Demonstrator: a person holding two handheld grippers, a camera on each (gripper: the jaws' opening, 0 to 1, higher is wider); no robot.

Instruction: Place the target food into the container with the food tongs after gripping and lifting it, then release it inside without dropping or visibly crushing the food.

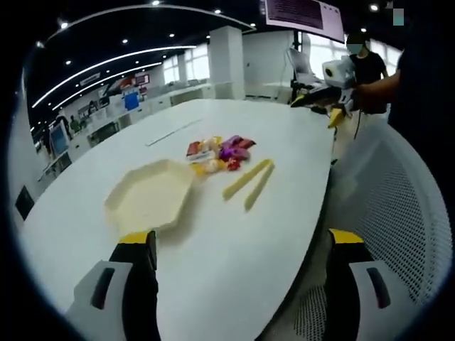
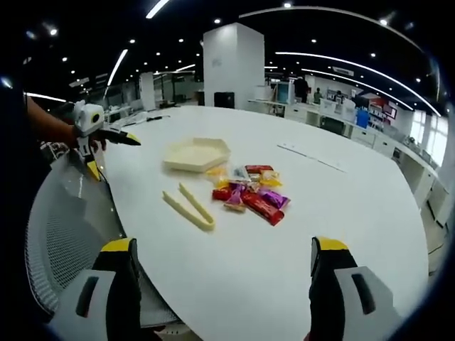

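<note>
A cream hexagonal container sits empty on the white table. Beside it lies a pile of wrapped snacks in red, purple and yellow. Pale yellow food tongs lie flat on the table next to the pile, untouched. My left gripper is open, low over the near table edge with the container just ahead of its left jaw; it also appears at far left in the right gripper view. My right gripper is open and holds nothing, well short of the tongs; a hand holds it at the table's far end.
A white mesh chair back stands against the table edge. A thin strip lies on the table beyond the snacks. Desks, a white pillar and a person fill the office behind.
</note>
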